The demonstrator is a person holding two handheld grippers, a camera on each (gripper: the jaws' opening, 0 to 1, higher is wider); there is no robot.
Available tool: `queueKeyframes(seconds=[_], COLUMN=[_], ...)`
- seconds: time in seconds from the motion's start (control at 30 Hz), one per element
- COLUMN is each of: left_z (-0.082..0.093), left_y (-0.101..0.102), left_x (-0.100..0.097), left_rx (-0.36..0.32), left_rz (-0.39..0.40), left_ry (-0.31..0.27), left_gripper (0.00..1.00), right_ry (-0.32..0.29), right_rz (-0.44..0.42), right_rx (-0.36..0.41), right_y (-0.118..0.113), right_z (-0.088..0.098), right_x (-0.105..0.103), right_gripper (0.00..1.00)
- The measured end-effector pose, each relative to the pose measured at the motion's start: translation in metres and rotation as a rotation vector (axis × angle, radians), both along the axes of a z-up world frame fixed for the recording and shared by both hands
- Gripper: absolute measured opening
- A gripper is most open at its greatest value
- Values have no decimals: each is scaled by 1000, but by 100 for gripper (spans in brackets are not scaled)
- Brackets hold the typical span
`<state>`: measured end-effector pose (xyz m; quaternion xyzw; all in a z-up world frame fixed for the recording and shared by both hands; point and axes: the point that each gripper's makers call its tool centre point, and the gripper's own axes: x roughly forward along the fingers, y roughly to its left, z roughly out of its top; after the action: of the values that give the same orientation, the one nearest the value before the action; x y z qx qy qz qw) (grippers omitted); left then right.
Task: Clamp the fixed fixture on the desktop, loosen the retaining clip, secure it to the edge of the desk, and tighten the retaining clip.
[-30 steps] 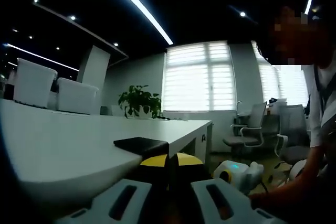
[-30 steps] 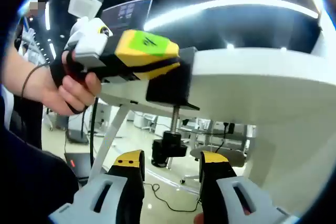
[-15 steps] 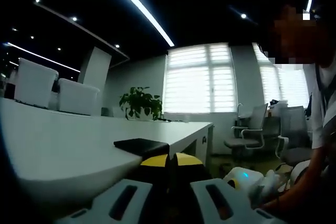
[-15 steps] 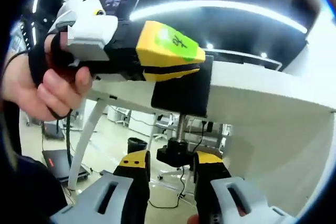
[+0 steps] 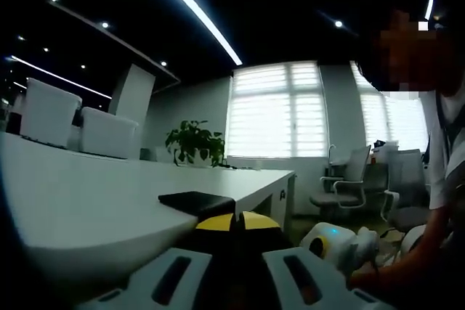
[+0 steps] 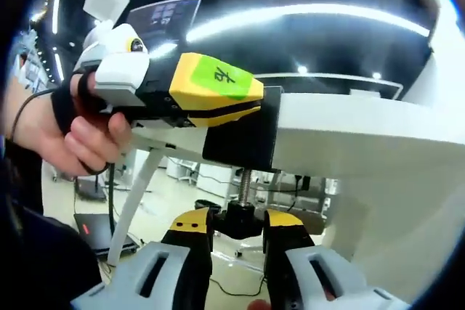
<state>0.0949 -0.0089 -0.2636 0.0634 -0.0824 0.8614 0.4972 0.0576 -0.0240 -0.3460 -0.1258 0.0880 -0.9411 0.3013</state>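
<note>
We see the black clamp fixture [image 6: 241,136] seated on the white desk [image 6: 363,132] edge. The left gripper [image 6: 218,91] is closed on its body. The right gripper [image 6: 237,224] jaws pinch the screw knob [image 6: 240,217] underneath.

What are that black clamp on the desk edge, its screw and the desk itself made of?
The black clamp looks like matte painted metal, though plastic is possible. Its screw seems bare steel: grey, shiny, visibly threaded. The desk appears smooth white laminate or painted board, with soft reflections.
</note>
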Motion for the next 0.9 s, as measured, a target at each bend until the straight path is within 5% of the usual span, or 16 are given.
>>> queueKeyframes(seconds=[0.1,0.27,0.6,0.77,0.9], left_z=[0,1,1,0,0], left_y=[0,2,7,8,9], left_x=[0,3,7,6,7], left_rx=[-4,-5,-17,-21,-33], left_rz=[-1,0,1,1,3], left_ry=[3,6,6,5,10], left_gripper=[3,3,3,3,2], right_ry=[15,-15,-6,-37,-100], right_rz=[41,185,290,270,146], right_rx=[44,-13,-25,-36,-42], right_y=[-1,-6,-8,-4,10], right_z=[-2,-1,-1,-3,-16], right_x=[0,1,3,3,3], right_gripper=[25,25,25,26,28])
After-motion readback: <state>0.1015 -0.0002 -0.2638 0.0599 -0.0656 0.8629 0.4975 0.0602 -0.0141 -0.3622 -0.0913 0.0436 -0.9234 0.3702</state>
